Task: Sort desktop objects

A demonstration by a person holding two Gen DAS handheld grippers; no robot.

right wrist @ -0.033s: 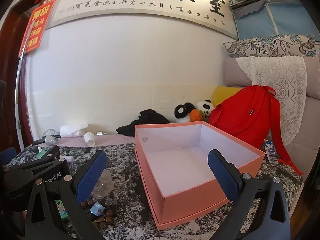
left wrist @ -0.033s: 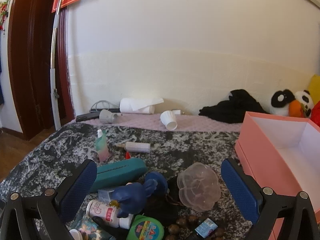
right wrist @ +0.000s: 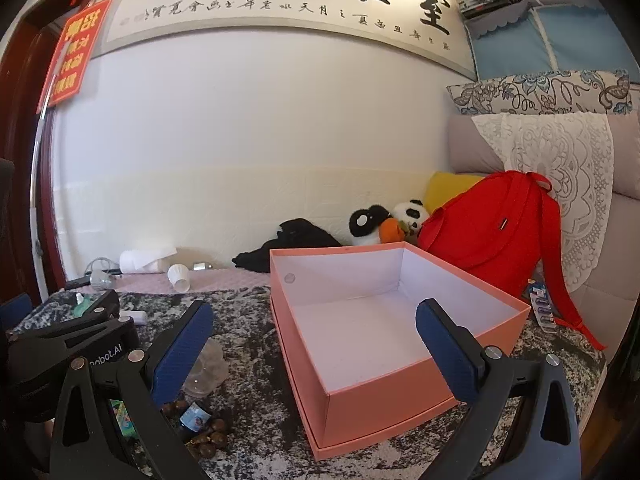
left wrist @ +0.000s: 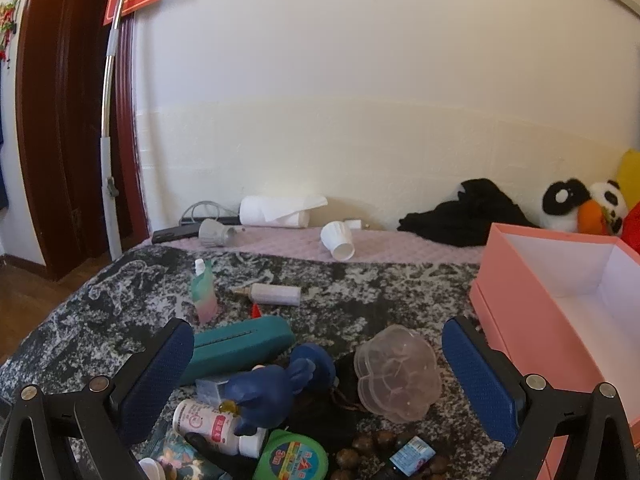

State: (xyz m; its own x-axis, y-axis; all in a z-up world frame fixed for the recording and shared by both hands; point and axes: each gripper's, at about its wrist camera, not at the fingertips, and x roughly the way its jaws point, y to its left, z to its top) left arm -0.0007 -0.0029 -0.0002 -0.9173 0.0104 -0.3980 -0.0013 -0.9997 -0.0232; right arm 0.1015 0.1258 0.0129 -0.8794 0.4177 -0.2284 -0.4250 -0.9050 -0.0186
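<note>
Seemingly nothing is sorted yet: left tool (left wrist: 316,368), spread wide and holding nothing, hovers over clutter (left wrist: 280,408) at lower left; at right, the pink box (right wrist: 384,396) sits empty beneath the equally wide, unladen right tool (right wrist: 316,348).

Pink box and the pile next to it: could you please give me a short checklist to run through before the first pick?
1. Left gripper open and holding nothing: ok, jaws spread wide.
2. Right gripper open and holding nothing: ok, it hovers in front of the pink box.
3. Box ready to receive items: ok, no lid on it, white interior shows nothing inside.
4. A target sits between the left fingers: ok, the clear flower-shaped case and blue figurine lie there.
5. Target free of neighbours: not ok, the figurine overlaps the white bottle and the teal case.
6. Bead string free of the clutter: cannot tell.
</note>
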